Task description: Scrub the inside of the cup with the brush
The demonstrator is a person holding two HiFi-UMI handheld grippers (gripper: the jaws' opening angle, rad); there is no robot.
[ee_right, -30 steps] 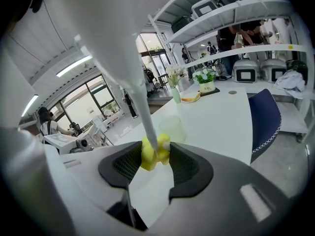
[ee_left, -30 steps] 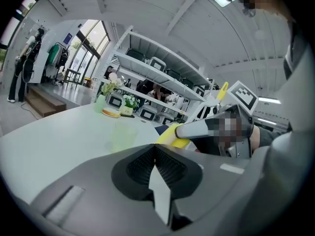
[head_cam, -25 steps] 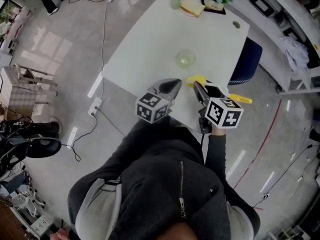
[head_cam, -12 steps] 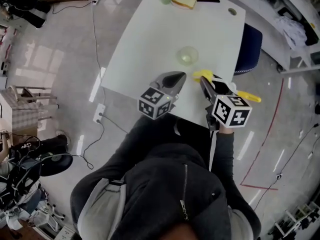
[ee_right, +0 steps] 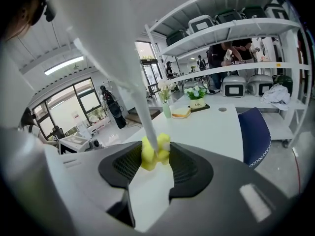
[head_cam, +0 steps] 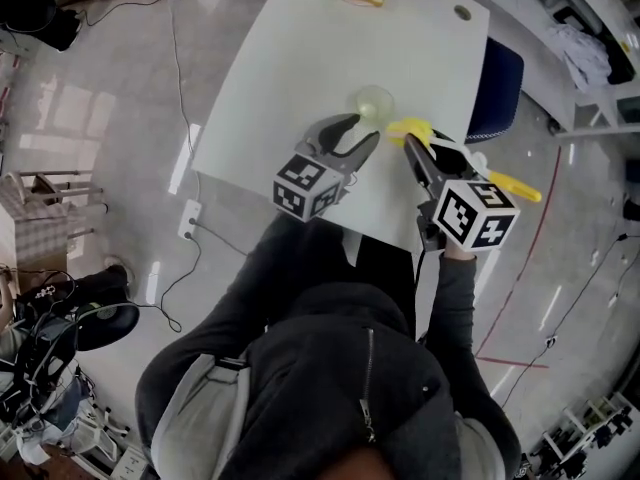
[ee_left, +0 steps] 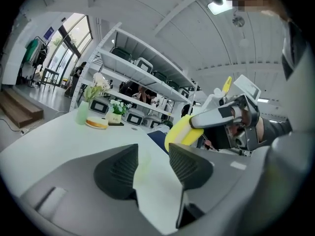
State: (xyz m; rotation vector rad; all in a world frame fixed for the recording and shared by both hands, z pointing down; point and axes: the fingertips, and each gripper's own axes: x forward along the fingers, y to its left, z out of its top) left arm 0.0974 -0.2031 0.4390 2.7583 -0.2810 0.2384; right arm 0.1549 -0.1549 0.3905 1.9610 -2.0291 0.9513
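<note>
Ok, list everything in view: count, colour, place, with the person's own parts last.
table: one, white, centre of the head view.
cup: one, clear pale green, on the table.
brush: one, yellow, held above the table right of the cup.
vase: one, pale green, with flowers, at the table's far end.
chair: one, blue, at the table's right side.
power strip: one, white, on the floor left of the table.
shelving: one run, white, behind the table.
left gripper: one, grey; jaws apart, just been opening, nothing between the pads.
right gripper: one, grey; shut on the brush.
jacket: one, dark grey, on the person, bottom of the head view.
</note>
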